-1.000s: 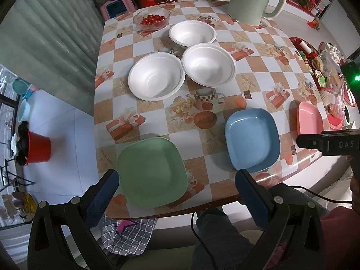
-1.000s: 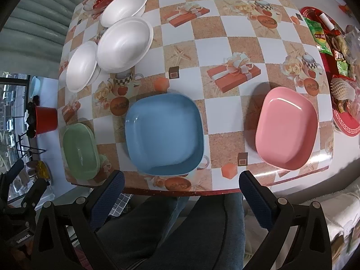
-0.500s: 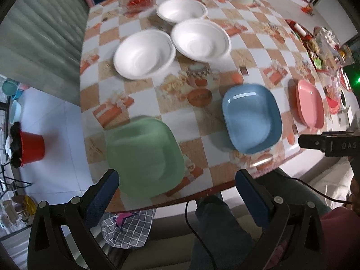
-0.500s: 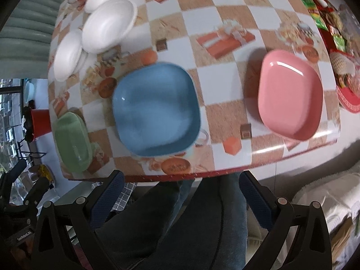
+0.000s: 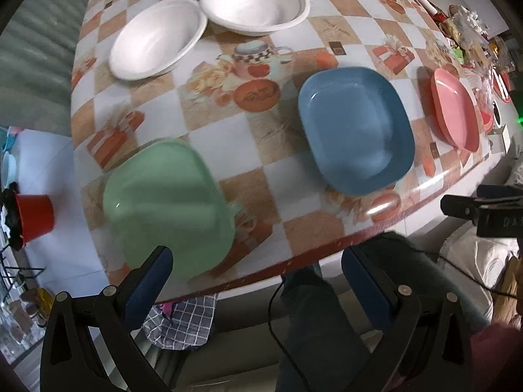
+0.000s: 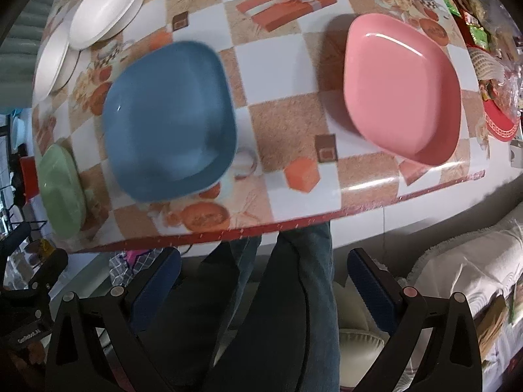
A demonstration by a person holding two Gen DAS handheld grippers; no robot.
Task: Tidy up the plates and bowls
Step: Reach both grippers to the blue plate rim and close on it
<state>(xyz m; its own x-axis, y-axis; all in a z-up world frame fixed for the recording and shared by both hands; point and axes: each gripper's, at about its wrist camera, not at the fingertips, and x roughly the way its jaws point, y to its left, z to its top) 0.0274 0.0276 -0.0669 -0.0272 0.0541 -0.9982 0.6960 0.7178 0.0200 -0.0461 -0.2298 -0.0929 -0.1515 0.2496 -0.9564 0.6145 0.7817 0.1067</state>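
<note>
A green plate (image 5: 166, 205), a blue plate (image 5: 354, 134) and a pink plate (image 5: 454, 111) lie in a row along the table's near edge. White bowls (image 5: 157, 49) (image 5: 255, 5) sit behind them. My left gripper (image 5: 258, 271) is open and empty, just off the table edge in front of the green plate. My right gripper (image 6: 263, 274) is open and empty, off the edge between the blue plate (image 6: 170, 117) and the pink plate (image 6: 402, 88). The green plate (image 6: 60, 189) and the white bowls (image 6: 104, 9) also show in the right wrist view.
The checkered tablecloth (image 5: 261, 124) covers the table down to its red front edge (image 6: 294, 225). The person's legs in jeans (image 6: 287, 310) are under the edge. A red bucket (image 5: 34, 217) stands on the floor at left. Snack clutter (image 6: 490, 32) lies at the table's right end.
Both grippers have moved lower and closer to the table's near edge, so the plates look larger. Both stay open, and nothing on the table has moved.
</note>
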